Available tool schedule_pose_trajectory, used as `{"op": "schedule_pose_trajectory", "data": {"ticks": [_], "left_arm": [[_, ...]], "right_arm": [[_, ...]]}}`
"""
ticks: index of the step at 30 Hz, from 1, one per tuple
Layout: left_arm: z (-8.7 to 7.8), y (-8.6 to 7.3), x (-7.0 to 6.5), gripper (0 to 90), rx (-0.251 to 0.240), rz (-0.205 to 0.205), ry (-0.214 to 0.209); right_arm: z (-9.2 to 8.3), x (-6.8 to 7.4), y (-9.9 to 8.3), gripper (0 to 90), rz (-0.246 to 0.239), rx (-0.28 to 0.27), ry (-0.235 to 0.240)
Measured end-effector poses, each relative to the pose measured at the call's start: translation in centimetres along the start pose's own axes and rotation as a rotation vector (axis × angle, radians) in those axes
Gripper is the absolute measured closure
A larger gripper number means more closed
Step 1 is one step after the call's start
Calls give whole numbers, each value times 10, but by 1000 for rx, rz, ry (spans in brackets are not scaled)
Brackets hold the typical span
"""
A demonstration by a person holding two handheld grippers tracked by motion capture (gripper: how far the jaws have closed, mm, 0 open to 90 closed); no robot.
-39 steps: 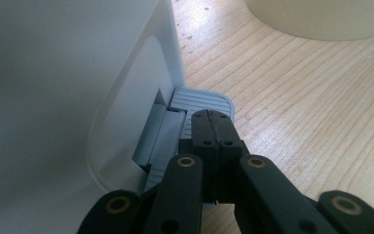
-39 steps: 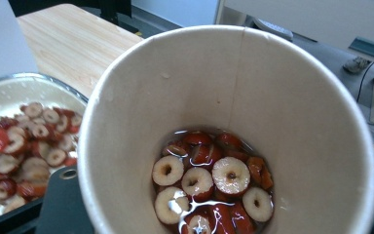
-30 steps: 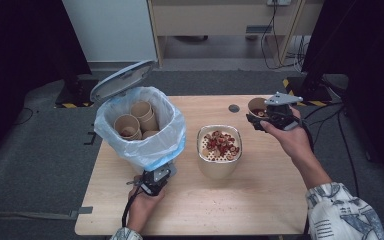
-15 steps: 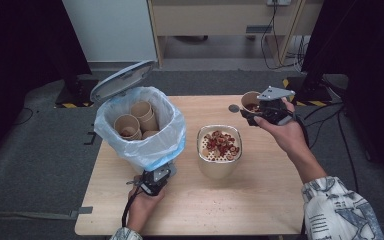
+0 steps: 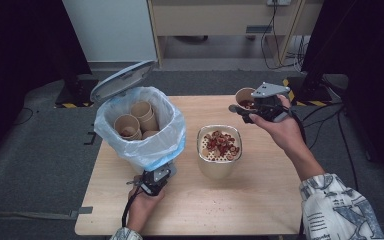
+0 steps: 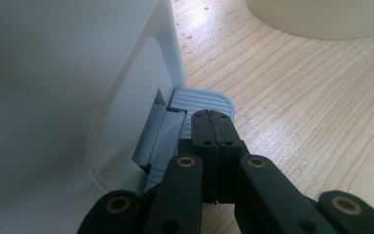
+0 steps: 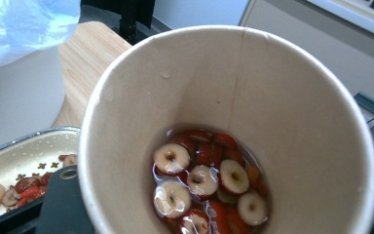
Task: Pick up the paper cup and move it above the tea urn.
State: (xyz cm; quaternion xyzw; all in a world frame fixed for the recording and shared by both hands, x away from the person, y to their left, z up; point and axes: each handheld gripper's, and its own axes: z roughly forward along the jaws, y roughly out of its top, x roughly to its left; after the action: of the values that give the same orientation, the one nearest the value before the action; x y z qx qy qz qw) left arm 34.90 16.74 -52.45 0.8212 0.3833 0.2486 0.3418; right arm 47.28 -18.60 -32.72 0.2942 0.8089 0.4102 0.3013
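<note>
Wooden table [image 5: 260,210] on grey floor, cabinet and cables behind. Lined pedal bin [image 5: 145,135] at left, lid up, several used paper cups inside. Strainer bowl [image 5: 219,156] mid-table with drained red date slices.

Right gripper [image 5: 240,110]: jaws nearly closed, pinching the wall of a paper cup [image 5: 245,97] held above the far right part of the table. The right gripper view shows the cup [image 7: 224,122] holds sliced dates in a little liquid.

Left gripper [image 5: 156,177]: jaws fully closed with nothing between them, tips pressing on the bin's grey pedal [image 6: 202,101]. Probably what keeps the lid up, though the linkage isn't visible.

Handling: the cup is light and thin-walled, soft under squeeze, and wet inside. A pinch on the rim wall is fine, but too much force will buckle it. Keep it upright until it's over the strainer, since the liquid can slosh. A grip lower on the wall would be stiffer.

Versus a second ago: the cup and right hand have shifted left and risen, now nearer the strainer's far side. Left hand, bin and strainer are unchanged.
</note>
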Motion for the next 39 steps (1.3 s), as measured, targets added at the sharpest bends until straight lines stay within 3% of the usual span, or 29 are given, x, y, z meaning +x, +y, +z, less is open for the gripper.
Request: {"op": "schedule_pose_trajectory", "data": {"ticks": [2, 8, 13, 18, 29, 39], "left_arm": [[0, 0, 0, 893, 0, -1, 1], [0, 0, 0, 893, 0, 1, -1], [0, 0, 0, 893, 1, -4, 1], [0, 0, -1, 893, 0, -4, 2], [0, 0, -1, 893, 0, -3, 3], [0, 0, -1, 893, 0, 0, 3]], "right_arm": [[-2, 3, 3, 319, -24, -6, 5], [-3, 2, 6, 319, -29, -7, -3], [0, 6, 7, 319, -61, -10, -1], [3, 8, 10, 319, -130, -23, -7], [5, 14, 15, 319, -233, -32, -15], [2, 13, 23, 319, -276, -32, -35]]}}
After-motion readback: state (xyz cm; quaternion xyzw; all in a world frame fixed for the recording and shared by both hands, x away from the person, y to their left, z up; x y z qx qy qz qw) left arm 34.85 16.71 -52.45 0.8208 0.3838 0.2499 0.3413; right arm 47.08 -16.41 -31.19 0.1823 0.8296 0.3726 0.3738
